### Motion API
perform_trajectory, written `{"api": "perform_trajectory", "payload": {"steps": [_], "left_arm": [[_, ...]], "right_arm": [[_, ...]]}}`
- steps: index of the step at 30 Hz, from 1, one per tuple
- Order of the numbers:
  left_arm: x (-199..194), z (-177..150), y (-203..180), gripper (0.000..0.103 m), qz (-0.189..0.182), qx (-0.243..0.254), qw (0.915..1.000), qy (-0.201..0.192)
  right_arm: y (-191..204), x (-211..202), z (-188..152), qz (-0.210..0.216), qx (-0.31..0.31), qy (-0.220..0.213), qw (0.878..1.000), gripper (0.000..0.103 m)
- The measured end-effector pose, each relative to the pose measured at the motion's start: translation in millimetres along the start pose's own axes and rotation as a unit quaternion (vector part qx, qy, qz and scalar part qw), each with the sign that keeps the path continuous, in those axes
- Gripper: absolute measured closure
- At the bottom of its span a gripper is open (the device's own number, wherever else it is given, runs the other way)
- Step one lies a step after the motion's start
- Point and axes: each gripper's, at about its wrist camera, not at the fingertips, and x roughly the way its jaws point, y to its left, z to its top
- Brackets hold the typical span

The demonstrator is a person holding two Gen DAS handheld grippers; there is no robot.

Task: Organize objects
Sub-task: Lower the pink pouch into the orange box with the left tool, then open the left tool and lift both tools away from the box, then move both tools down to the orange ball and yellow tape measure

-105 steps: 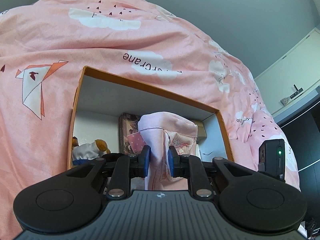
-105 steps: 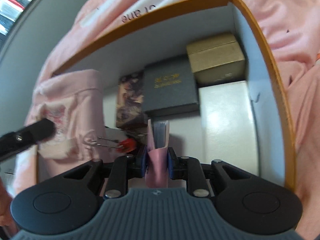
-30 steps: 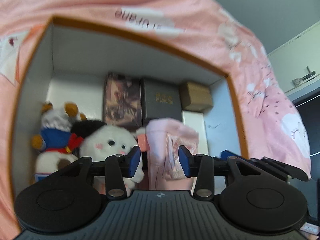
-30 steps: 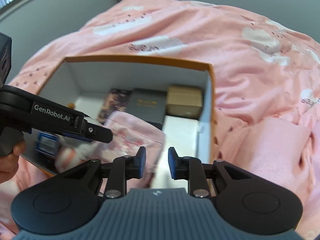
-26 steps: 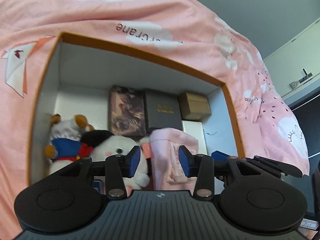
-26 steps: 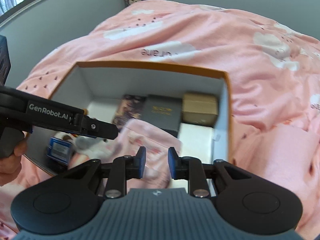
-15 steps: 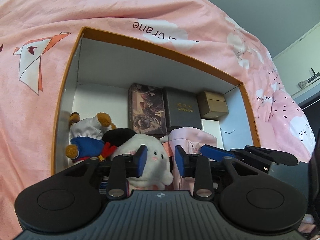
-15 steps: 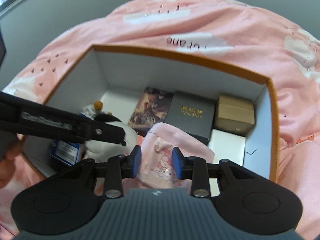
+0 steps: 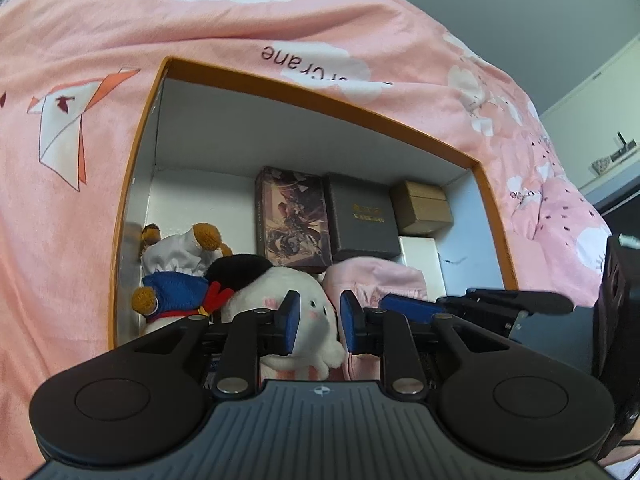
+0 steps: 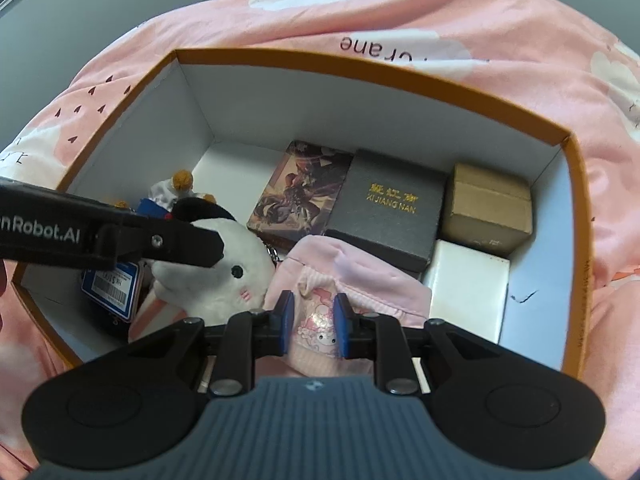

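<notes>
Since a few seconds ago I have let go of the pink cloth [image 9: 376,276] with both claws, and it now lies in the box [image 9: 320,96] instead of hanging between my fingers. In the left view, my left claw [image 9: 316,322] stands narrowly parted and empty above the white plush [image 9: 280,292], with the cloth just to its right and the right claw's arm reaching across it. In the right view, my right claw [image 10: 311,322] is also parted and holds nothing, poised over the cloth [image 10: 352,276], which rests against the dark case [image 10: 390,208] and beside the plush [image 10: 224,268]. The risk I see: the cloth sits bunched and high, so a careless dip could snag it, and my two claws are close enough to collide.
</notes>
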Motion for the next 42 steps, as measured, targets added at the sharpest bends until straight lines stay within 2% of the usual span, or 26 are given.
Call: {"api": "perform_trajectory", "payload": {"steps": [7, 11, 12, 14, 18, 20, 24, 26, 28, 31, 36, 42], "left_arm": [[-34.8, -27.0, -28.6, 0.066, -0.004, 0.068, 0.9965, -0.049], [-57.3, -44.9, -40.6, 0.065, 0.001, 0.101, 0.9921, -0.074], [-63.3, -49.6, -43.2, 0.064, 0.003, 0.11, 0.9904, -0.083], [-75.0, -60.1, -47.3, 0.06, 0.006, 0.127, 0.9868, -0.1], [-95.5, -83.5, -52.4, 0.053, 0.017, 0.163, 0.9782, -0.128], [-102.7, -95.1, -52.8, 0.05, 0.023, 0.175, 0.975, -0.136], [-106.2, -113.2, -48.2, 0.05, 0.033, 0.185, 0.9742, -0.124], [-104.0, -122.1, -46.5, 0.05, 0.056, 0.193, 0.973, -0.114], [-100.2, -128.0, -40.3, 0.05, 0.057, 0.184, 0.9773, -0.089], [-94.6, -134.2, -26.5, 0.049, 0.058, 0.163, 0.9837, -0.05], [-87.7, -148.1, -10.3, 0.05, 0.089, 0.161, 0.9829, 0.0], [-85.8, -172.1, 7.5, 0.05, 0.075, 0.157, 0.983, 0.059]], "right_arm": [[14.0, -35.6, -12.7, -0.032, -0.016, -0.044, 0.998, 0.079], [22.9, -59.4, -26.0, -0.049, -0.018, -0.07, 0.996, 0.077], [25.0, -67.3, -29.9, -0.053, -0.016, -0.081, 0.995, 0.075], [28.6, -82.8, -38.0, -0.06, -0.007, -0.102, 0.993, 0.062], [34.3, -111.4, -57.4, -0.067, 0.023, -0.14, 0.988, 0.058], [38.5, -123.3, -68.4, -0.068, 0.037, -0.159, 0.984, 0.046], [48.9, -140.3, -93.5, -0.088, 0.056, -0.191, 0.976, 0.032], [53.5, -143.2, -104.6, -0.096, 0.062, -0.197, 0.974, 0.021], [59.3, -142.5, -116.6, -0.098, 0.064, -0.2, 0.973, 0.018], [66.2, -134.6, -131.3, -0.089, 0.073, -0.181, 0.977, 0.017], [69.2, -115.0, -152.7, -0.038, 0.121, -0.114, 0.985, 0.018], [80.3, -91.8, -169.0, 0.002, 0.14, -0.041, 0.989, 0.034]]}}
